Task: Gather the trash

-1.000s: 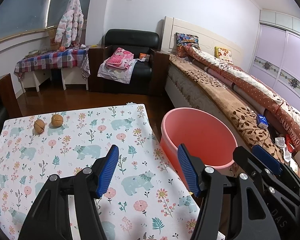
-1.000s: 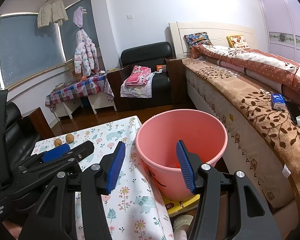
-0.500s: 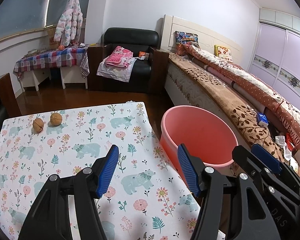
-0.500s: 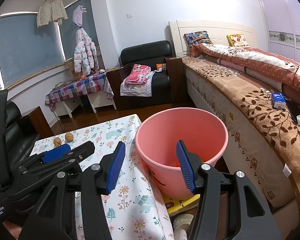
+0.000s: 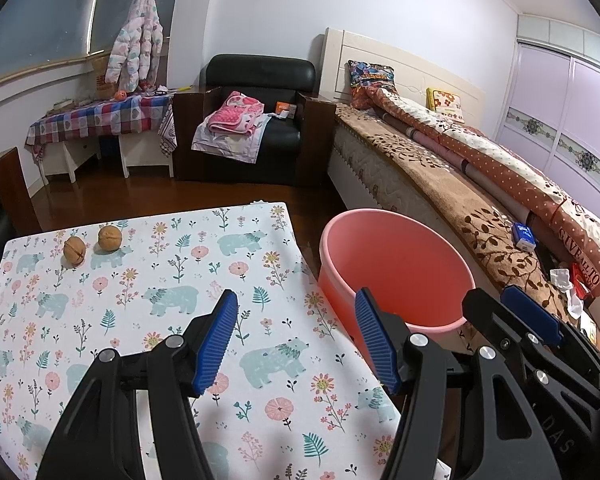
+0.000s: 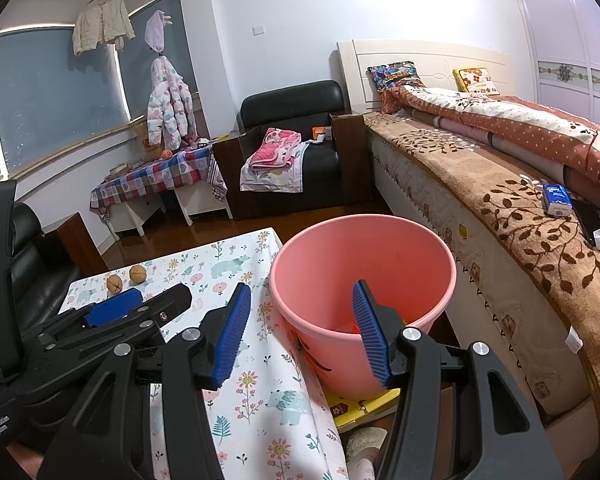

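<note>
Both grippers are hovering empty, the left gripper (image 5: 296, 340) and right gripper (image 6: 300, 332) each holding its jaws half apart. Two walnuts (image 5: 92, 242) are sitting at the table's (image 5: 180, 264) far left, well apart from the pink bucket (image 6: 364, 272). They look light, hard and prone to rolling; pinching across the middle seems safest.

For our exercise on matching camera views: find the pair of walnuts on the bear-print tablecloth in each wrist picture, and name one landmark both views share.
Left wrist view: the walnuts lie side by side at the far left of the tablecloth, upper left of the picture.
Right wrist view: the walnuts sit left of centre, just above the other gripper's blue pad.
Shared landmark: the pink bucket beside the table.
</note>
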